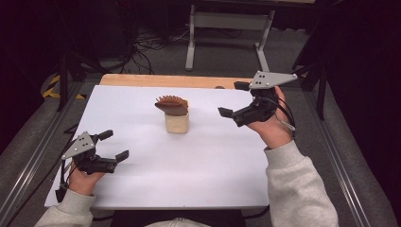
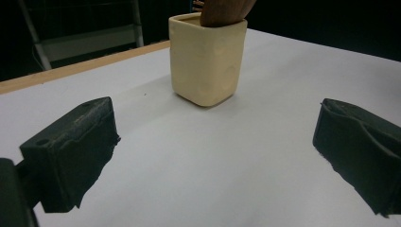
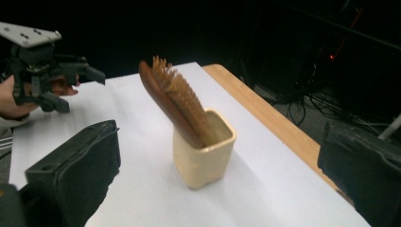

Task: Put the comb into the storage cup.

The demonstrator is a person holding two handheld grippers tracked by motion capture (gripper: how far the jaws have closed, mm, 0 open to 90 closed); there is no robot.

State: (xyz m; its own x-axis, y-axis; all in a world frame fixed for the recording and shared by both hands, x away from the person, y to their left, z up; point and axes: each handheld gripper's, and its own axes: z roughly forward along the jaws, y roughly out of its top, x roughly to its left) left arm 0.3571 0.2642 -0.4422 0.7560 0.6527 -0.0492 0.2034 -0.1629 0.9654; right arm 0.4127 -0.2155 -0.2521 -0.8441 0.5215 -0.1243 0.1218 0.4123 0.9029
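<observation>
The right gripper (image 1: 232,100) is held above the table (image 1: 142,184), its jaws spread wide with nothing between them. The cup (image 1: 177,123) stands ahead of those jaws, near but apart from them; in the right gripper view the cup (image 3: 203,156) sits in the gap between the two black jaws, farther along the table and clear of both. The brush (image 3: 175,101) stands handle-down in the cup, leaning, its bristled head rising above the rim and tilted away to the upper left of that view.

The left gripper (image 1: 113,144) is low over the table, its jaws also spread and empty. The cup is ahead of it and well apart; in the left gripper view the cup (image 2: 208,59) stands upright beyond the gap between the jaws, a little toward the left jaw's side, with the brush (image 2: 224,12) poking out of its top.

The cup thus lies between the two grippers, closer to the right one, touched by neither.
</observation>
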